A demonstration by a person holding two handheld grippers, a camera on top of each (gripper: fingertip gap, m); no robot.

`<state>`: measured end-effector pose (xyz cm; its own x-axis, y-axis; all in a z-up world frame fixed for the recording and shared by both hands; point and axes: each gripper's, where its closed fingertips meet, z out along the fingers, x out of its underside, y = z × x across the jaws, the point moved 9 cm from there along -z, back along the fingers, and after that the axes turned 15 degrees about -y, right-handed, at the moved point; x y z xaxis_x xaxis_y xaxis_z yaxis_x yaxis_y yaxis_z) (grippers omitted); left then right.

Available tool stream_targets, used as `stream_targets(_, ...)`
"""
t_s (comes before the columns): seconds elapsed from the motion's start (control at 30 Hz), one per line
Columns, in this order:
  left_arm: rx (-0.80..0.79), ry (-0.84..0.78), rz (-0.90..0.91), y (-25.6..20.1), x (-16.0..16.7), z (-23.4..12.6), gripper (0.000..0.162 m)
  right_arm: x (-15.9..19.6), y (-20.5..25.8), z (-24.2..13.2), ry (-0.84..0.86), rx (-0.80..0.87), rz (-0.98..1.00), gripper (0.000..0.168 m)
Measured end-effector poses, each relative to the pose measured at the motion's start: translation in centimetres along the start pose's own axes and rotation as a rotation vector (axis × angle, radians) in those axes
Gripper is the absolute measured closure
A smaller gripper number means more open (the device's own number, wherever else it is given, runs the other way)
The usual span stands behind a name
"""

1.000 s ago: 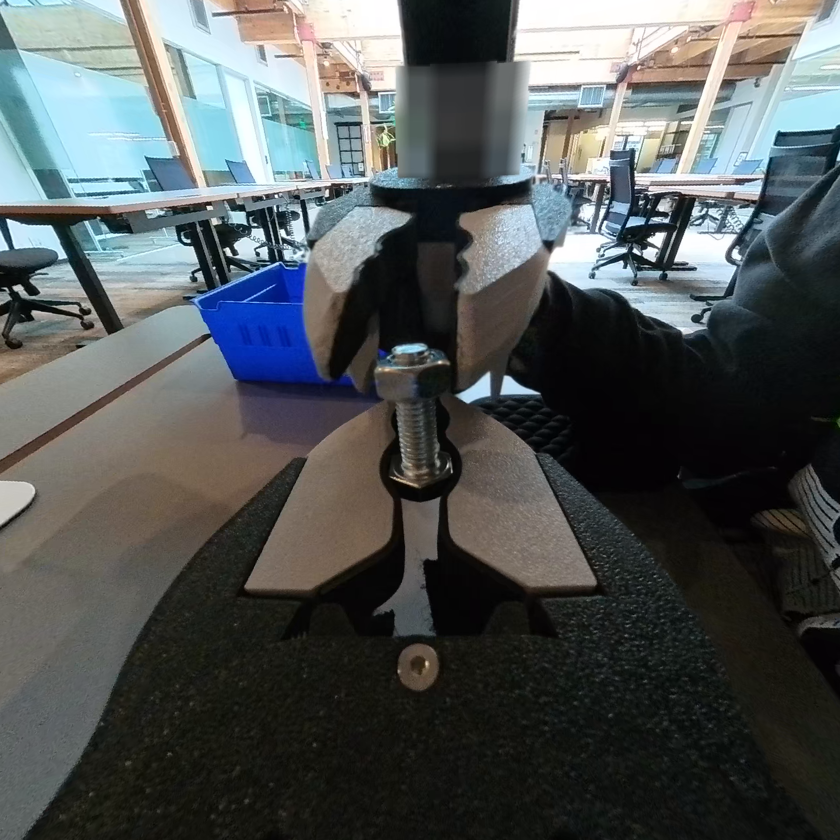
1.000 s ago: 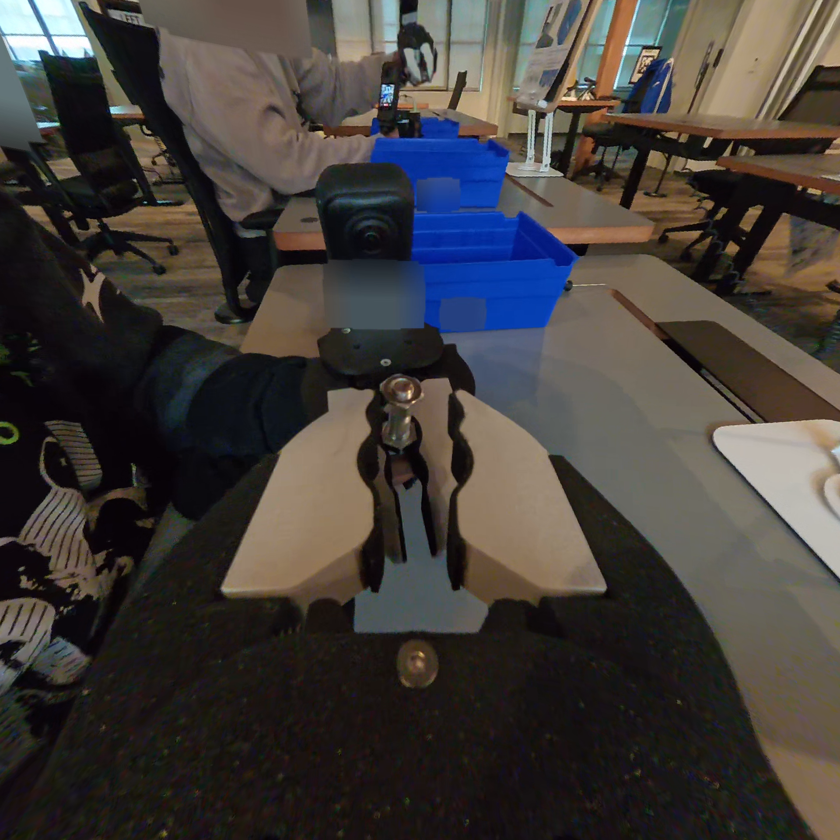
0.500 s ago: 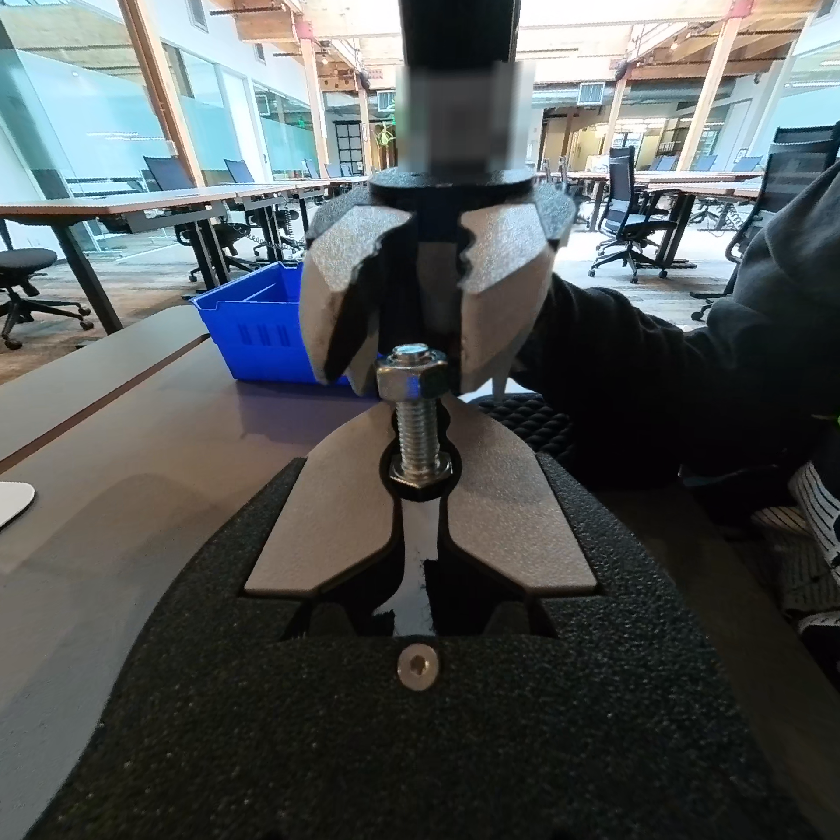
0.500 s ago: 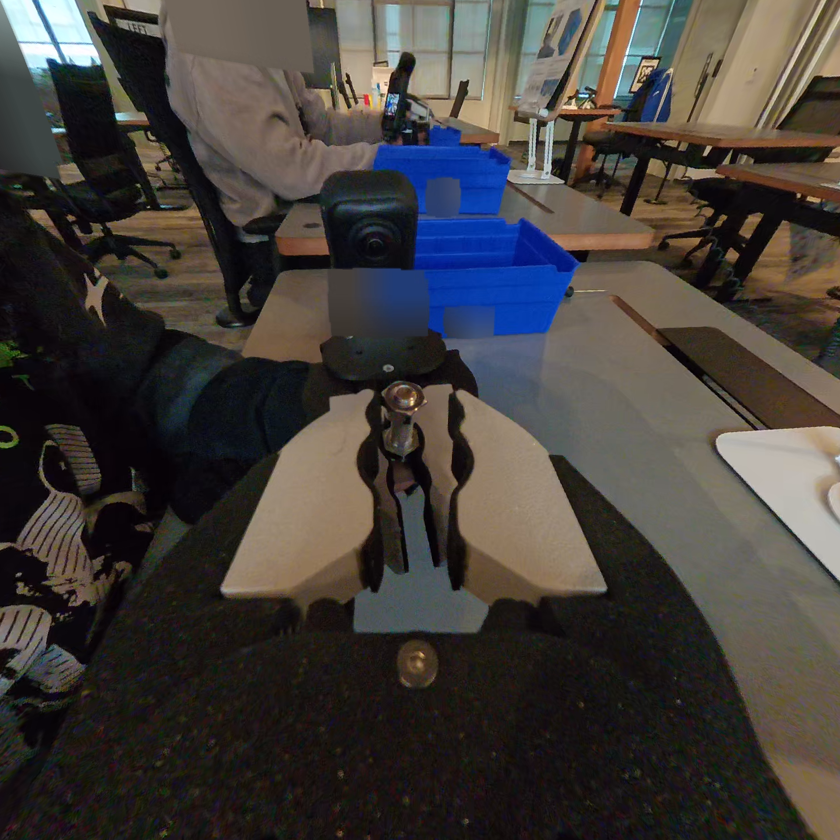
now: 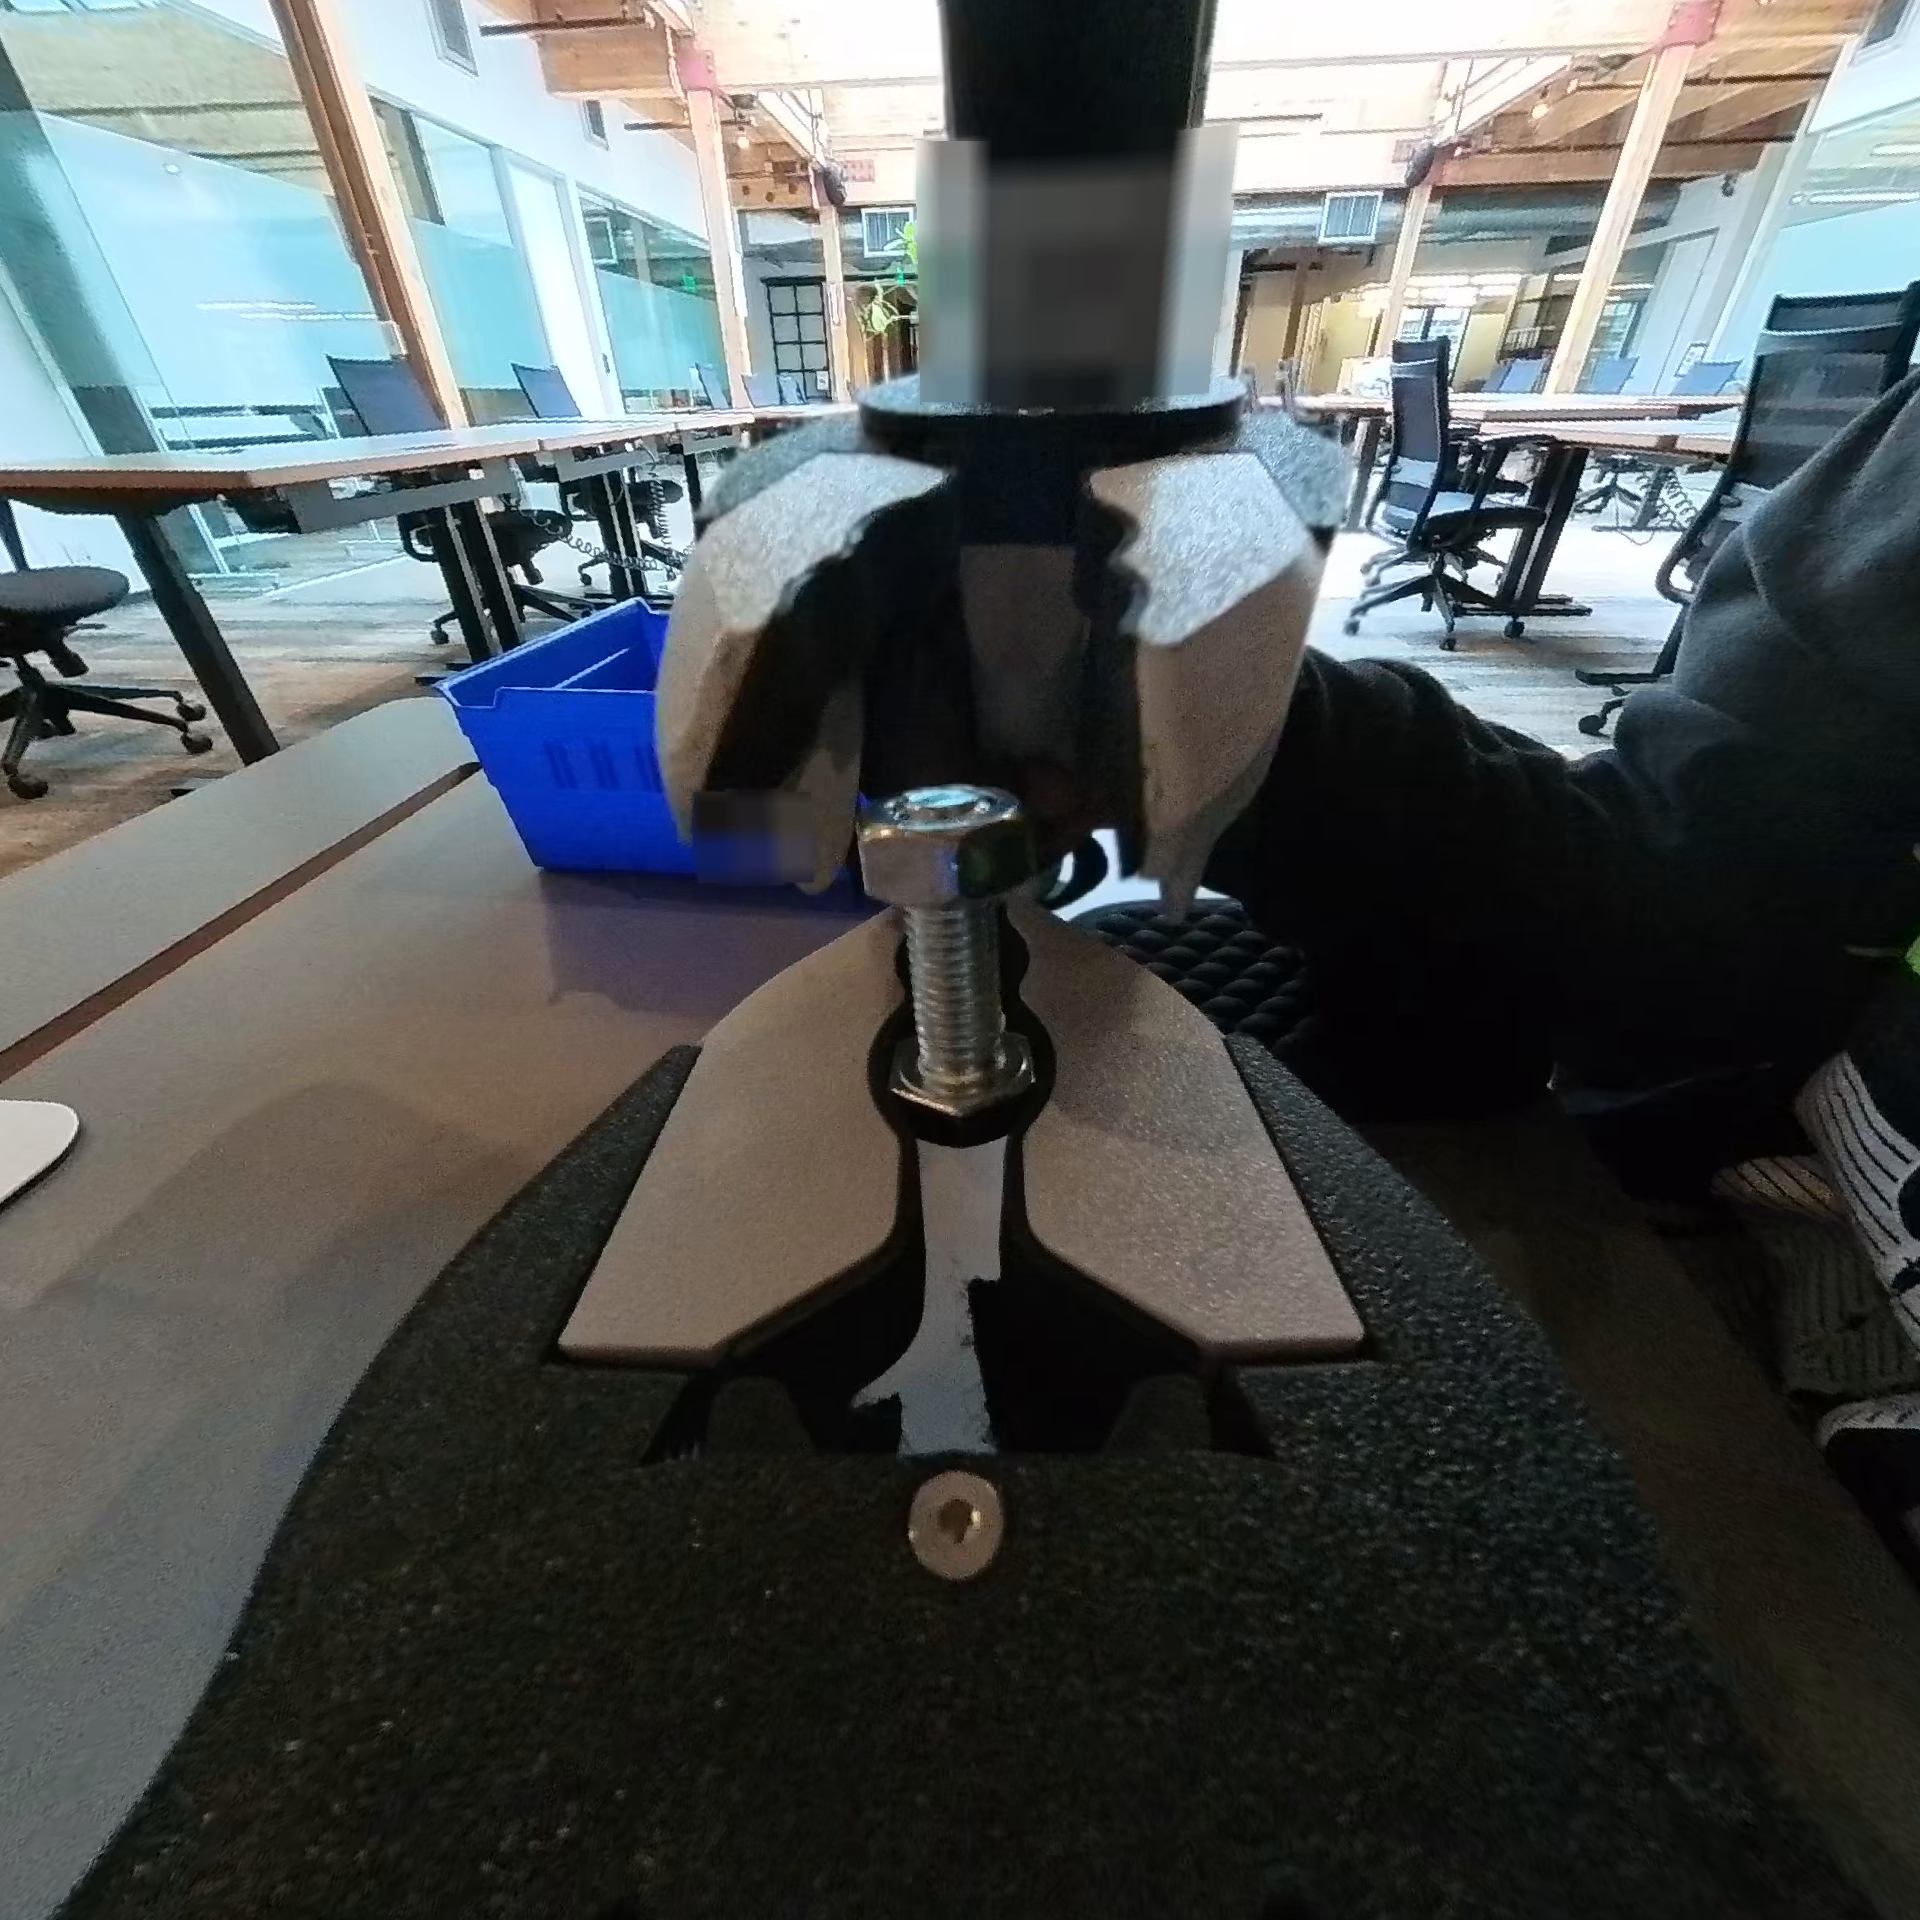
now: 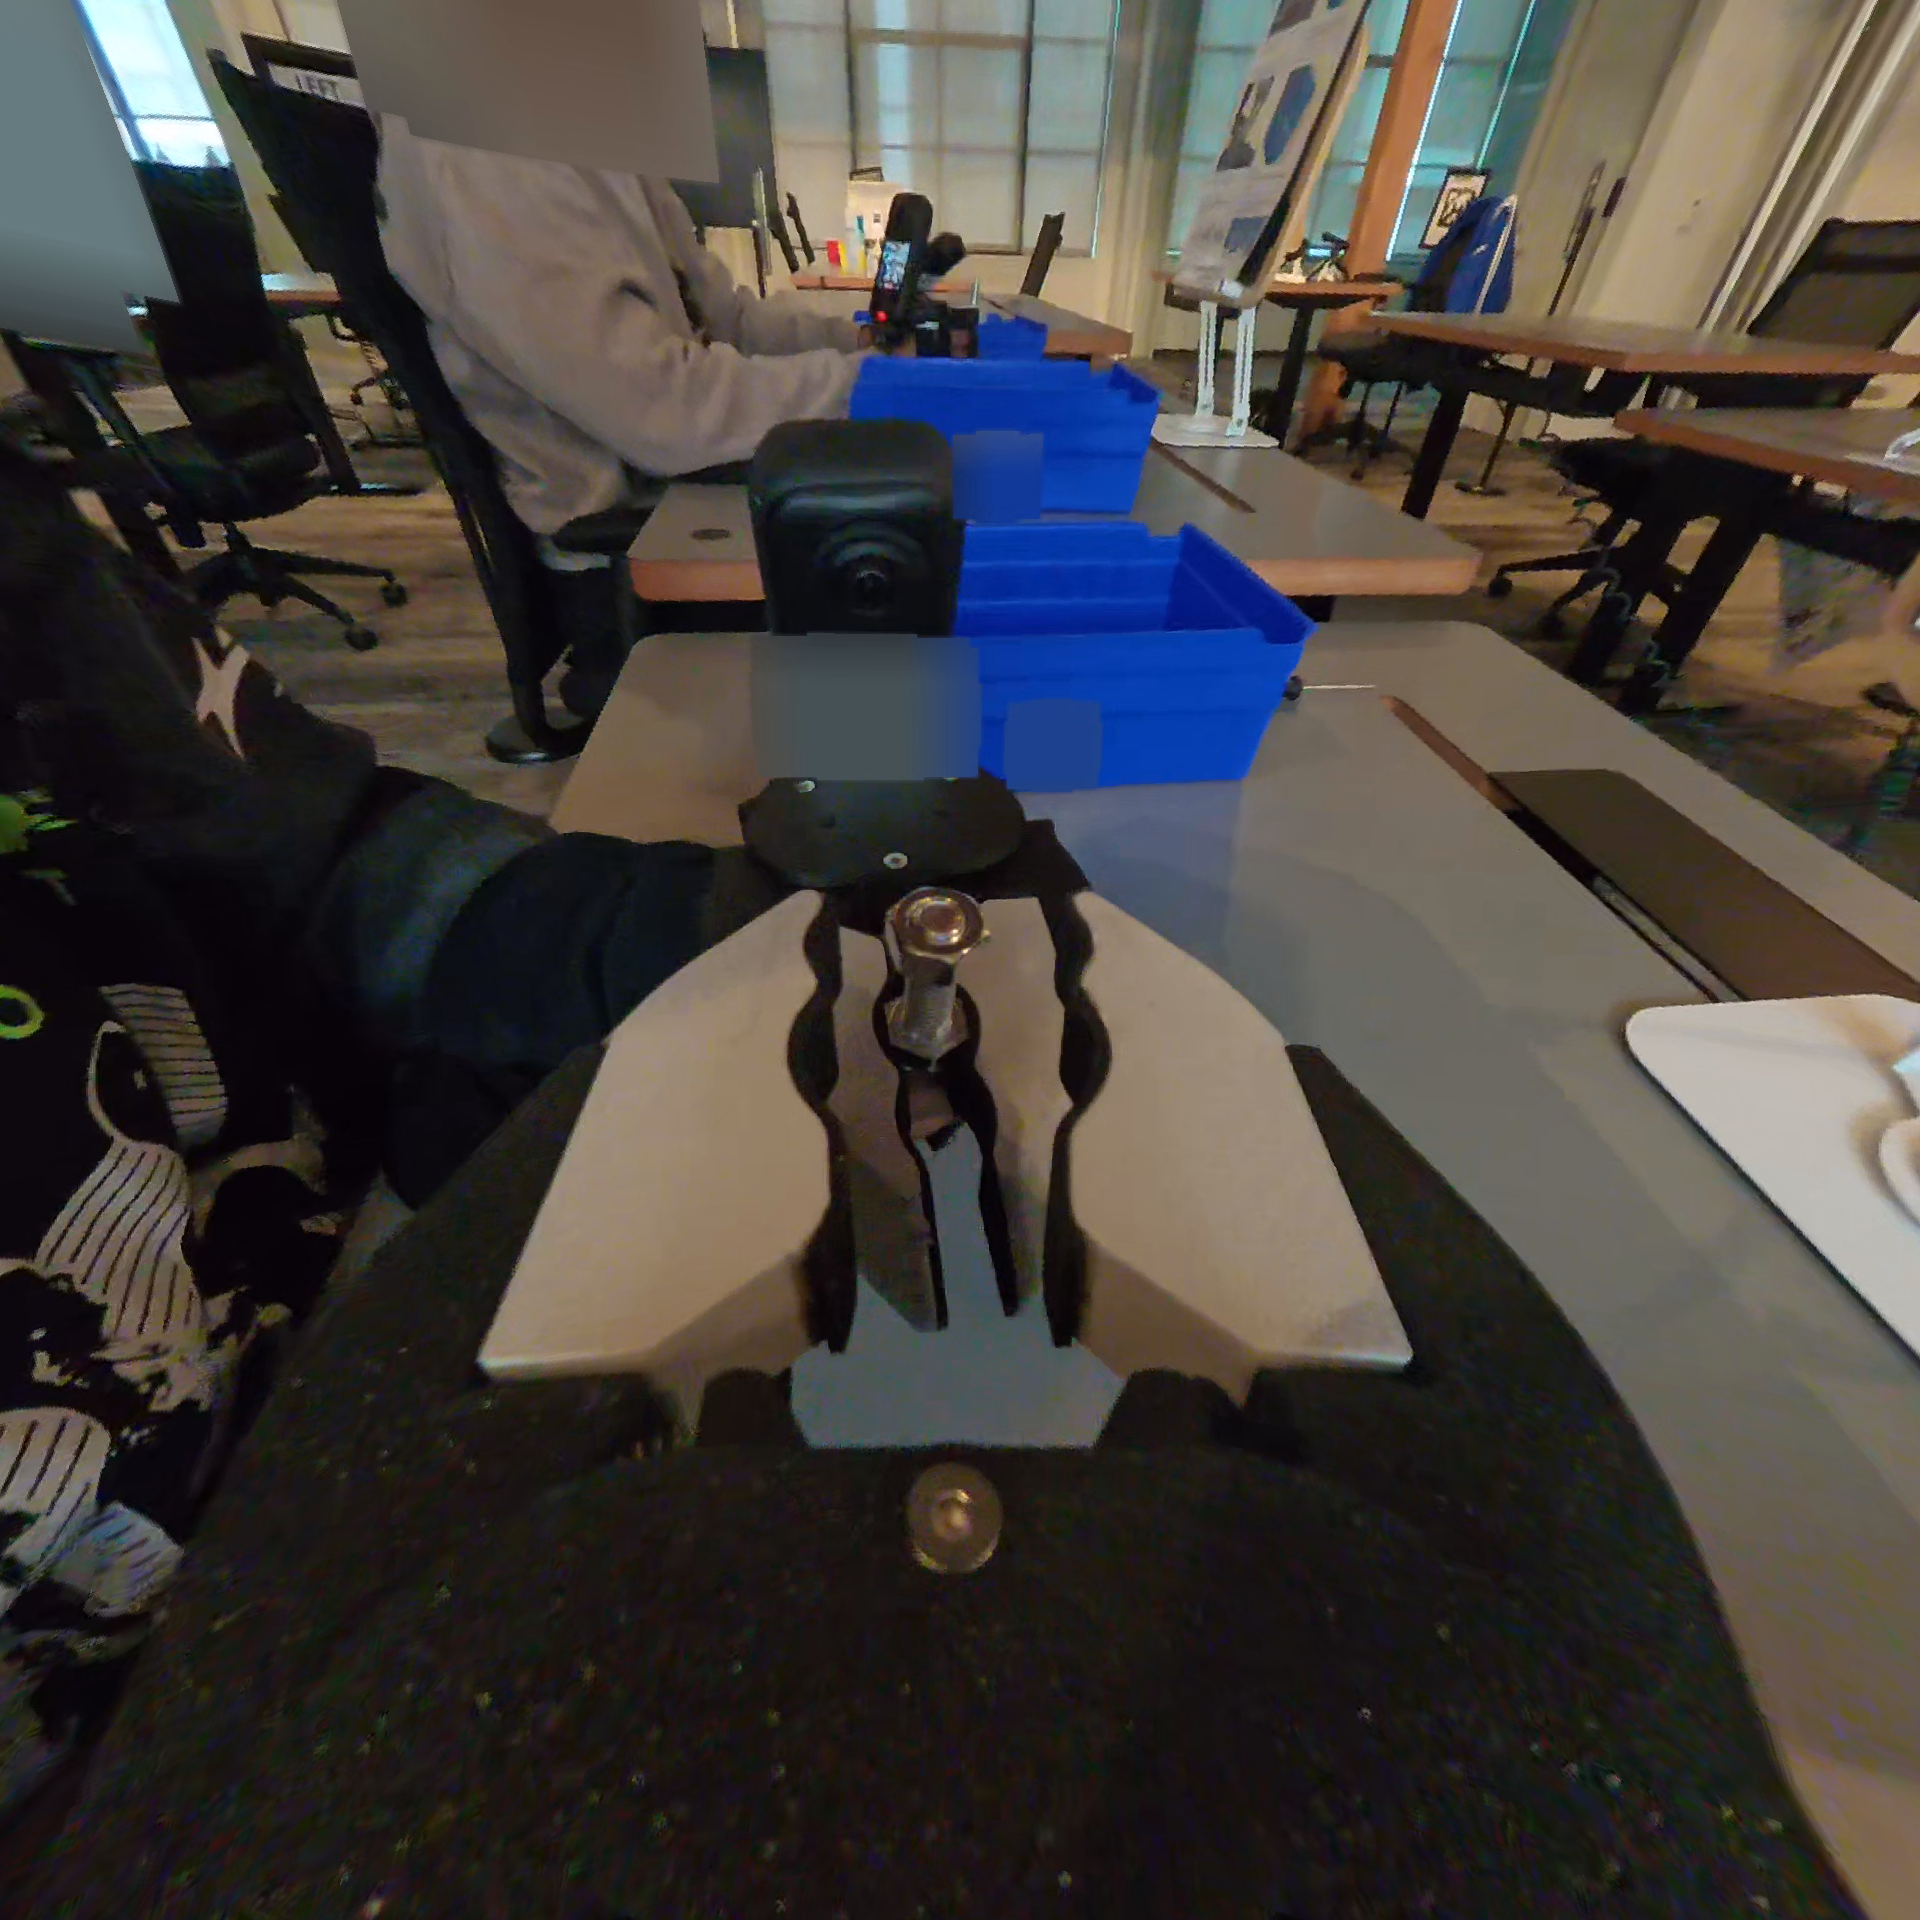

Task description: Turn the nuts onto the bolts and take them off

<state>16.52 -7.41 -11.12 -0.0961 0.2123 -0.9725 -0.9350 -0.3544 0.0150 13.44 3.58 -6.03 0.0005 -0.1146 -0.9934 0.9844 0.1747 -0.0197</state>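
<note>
A silver bolt [image 5: 954, 987] stands upright, thread up. My left gripper [image 5: 961, 1039] is shut on its head at the bottom. A silver hex nut [image 5: 945, 857] sits at the top end of the thread. My right gripper [image 5: 966, 717] faces the left one from the far side, with its jaws open above and around the nut and not touching it. In the right wrist view the nut [image 6: 932, 925] lies between the spread tips of my right gripper [image 6: 935, 920], with the left gripper's fingers [image 6: 883, 1143] below it.
A blue bin [image 5: 566, 748] stands on the grey table [image 5: 312, 1039] behind the grippers and also shows in the right wrist view [image 6: 1132, 675]. A white tray [image 6: 1787, 1122] lies at the right. A person [image 6: 561, 312] sits at the neighbouring table.
My right gripper has shifted slightly and come a little closer over the nut, still open. My left gripper keeps hold of the bolt and stays put.
</note>
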Motion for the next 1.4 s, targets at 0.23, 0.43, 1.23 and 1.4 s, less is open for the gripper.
stream_targets(0.23,-0.002,-0.011,-0.008,0.1,-0.1,-0.1,0.151,-0.3,-1.5,-2.3,-0.007,0.082,-0.011,0.161)
stream_targets(0.43,0.004,0.004,-0.003,0.0,0.1,0.1,0.151,-0.4,-0.6,-1.3,-0.021,0.014,-0.007,0.137)
stream_targets(1.23,0.004,0.001,0.000,0.0,0.0,0.0,0.149,0.1,-0.5,-0.9,-0.002,0.000,0.011,0.140)
stream_targets(1.4,0.003,-0.008,-0.001,0.0,-0.1,-0.1,0.151,-0.5,-1.3,-2.5,-0.055,0.047,0.011,0.155)
